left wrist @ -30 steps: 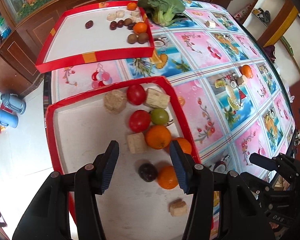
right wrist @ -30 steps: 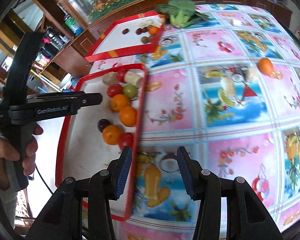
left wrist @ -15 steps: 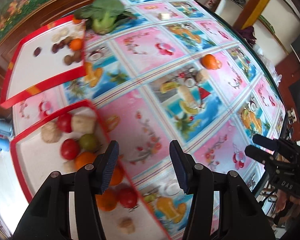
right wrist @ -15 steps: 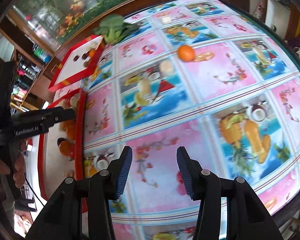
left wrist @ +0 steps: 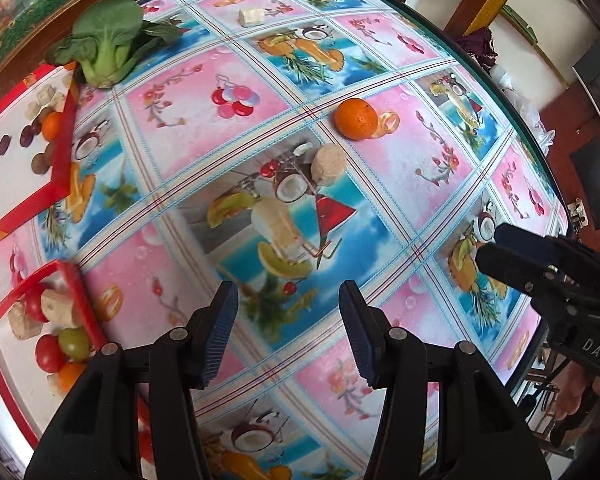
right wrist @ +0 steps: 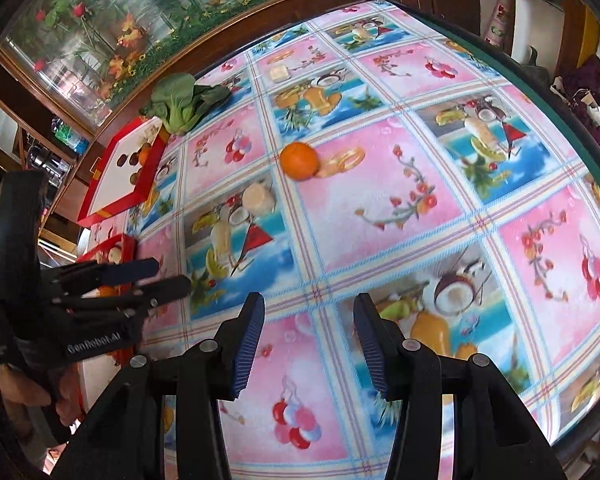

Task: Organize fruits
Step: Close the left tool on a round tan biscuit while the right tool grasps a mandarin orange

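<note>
Both tools [left wrist: 288,332] [right wrist: 310,344] wide open, empty — above tablecloth [left wrist: 180,308]

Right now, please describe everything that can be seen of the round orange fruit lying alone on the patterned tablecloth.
The round orange fruit is bright orange, with a smooth, slightly dimpled skin and a small dark dot on its upper side. It looks whole and unpeeled. It rests directly on a pink square of the patterned tablecloth, beside a printed orange slice, outside both red trays. A round beige piece lies near it but apart. Nothing else touches it, and no gripper is close.
</note>
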Demonstrator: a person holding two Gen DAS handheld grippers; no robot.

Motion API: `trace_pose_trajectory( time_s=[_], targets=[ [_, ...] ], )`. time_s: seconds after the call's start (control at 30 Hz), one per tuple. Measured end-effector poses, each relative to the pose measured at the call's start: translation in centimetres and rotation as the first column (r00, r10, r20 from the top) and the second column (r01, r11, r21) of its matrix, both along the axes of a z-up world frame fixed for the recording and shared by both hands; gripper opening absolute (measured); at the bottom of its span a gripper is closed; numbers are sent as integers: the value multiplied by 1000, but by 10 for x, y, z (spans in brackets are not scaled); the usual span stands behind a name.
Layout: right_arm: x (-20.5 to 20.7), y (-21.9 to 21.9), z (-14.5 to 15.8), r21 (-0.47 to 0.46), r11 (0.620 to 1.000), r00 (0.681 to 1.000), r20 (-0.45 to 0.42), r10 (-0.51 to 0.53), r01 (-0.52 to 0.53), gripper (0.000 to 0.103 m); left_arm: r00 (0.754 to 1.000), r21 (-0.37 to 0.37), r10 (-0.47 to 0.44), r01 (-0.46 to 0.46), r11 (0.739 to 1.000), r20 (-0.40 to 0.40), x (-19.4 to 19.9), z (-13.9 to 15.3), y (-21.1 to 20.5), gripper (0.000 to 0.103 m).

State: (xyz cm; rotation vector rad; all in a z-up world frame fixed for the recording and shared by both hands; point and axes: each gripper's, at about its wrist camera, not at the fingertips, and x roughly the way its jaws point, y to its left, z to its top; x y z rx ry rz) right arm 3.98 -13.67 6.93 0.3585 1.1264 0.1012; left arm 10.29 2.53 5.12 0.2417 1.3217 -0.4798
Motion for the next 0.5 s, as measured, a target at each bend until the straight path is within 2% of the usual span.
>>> trace_pose_trajectory(
  time_s=[0.5],
  targets=[
    [37,-18,-13,-5,998,998,-15,59,-59,49,999,11,31,-30,999,-37,16,-18,-23,51]
  ],
)
